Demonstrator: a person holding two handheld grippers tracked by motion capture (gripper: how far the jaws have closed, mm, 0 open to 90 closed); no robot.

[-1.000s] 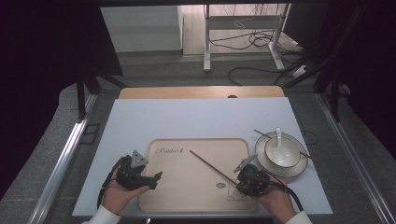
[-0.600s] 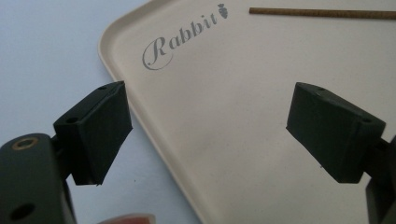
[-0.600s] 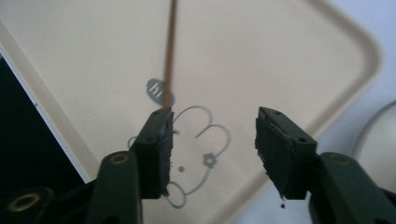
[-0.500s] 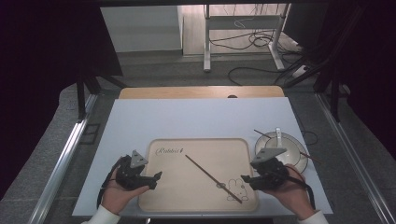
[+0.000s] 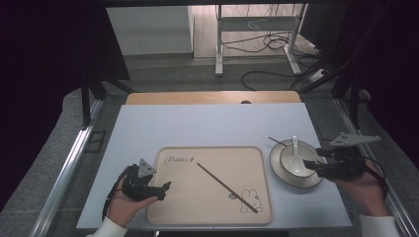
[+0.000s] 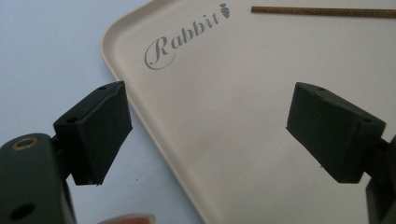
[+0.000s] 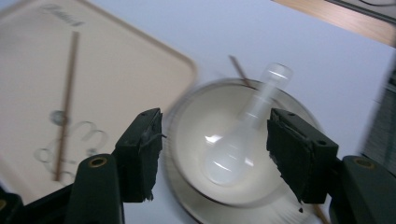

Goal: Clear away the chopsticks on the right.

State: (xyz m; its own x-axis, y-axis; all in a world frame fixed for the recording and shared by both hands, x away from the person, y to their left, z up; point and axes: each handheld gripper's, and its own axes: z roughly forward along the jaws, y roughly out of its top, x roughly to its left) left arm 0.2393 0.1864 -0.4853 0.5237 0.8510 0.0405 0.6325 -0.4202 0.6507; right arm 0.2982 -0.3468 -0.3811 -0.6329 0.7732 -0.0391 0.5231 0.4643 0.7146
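The beige tray (image 6: 243, 140) reads "Rabbit" beside a small carrot mark.

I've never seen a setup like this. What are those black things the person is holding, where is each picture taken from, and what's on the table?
Each hand holds a hand-held gripper, a two-jawed clamp: the left hand-held gripper and the right hand-held gripper. One picture looks down from above; the other two come from cameras riding on each clamp. On the table sit a beige tray printed "Rabbit", with one chopstick on it, and a plate carrying a bowl with a white spoon; another chopstick pokes out behind the bowl. Both clamps are open, holding nothing.
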